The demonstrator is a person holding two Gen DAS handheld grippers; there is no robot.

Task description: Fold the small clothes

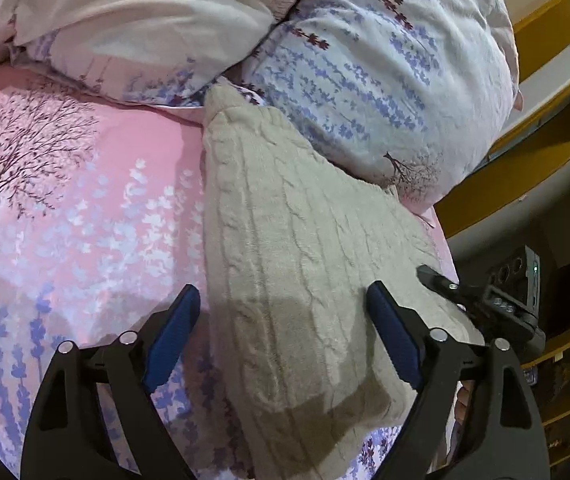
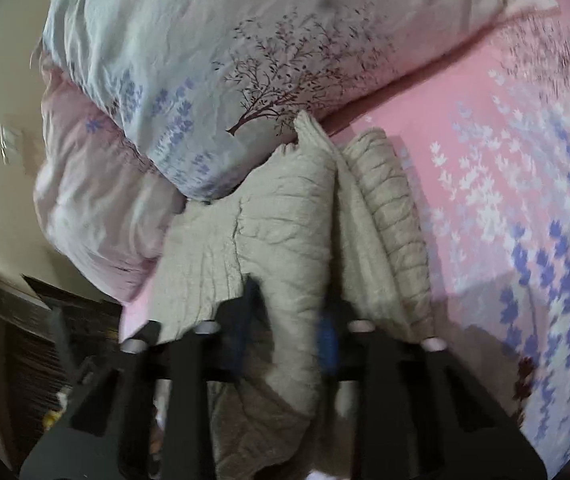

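A beige cable-knit garment (image 1: 297,280) lies on the pink floral bed sheet (image 1: 85,208), reaching back to the pillows. My left gripper (image 1: 283,328) is open, its blue-padded fingers (image 1: 173,336) spread over the garment's near end, holding nothing. In the right wrist view the same garment (image 2: 285,240) is bunched and partly folded, with a ribbed part (image 2: 389,216) on the right. My right gripper (image 2: 289,332) is blurred; its jaws stand close on a bunched fold of the garment. The right gripper also shows in the left wrist view (image 1: 445,284) at the garment's right edge.
Floral pillows and a duvet (image 1: 365,80) are piled at the head of the bed. The bed's right edge drops off next to yellow-brown wooden furniture (image 1: 525,184). A dark floor area (image 2: 45,340) lies left of the bed in the right wrist view.
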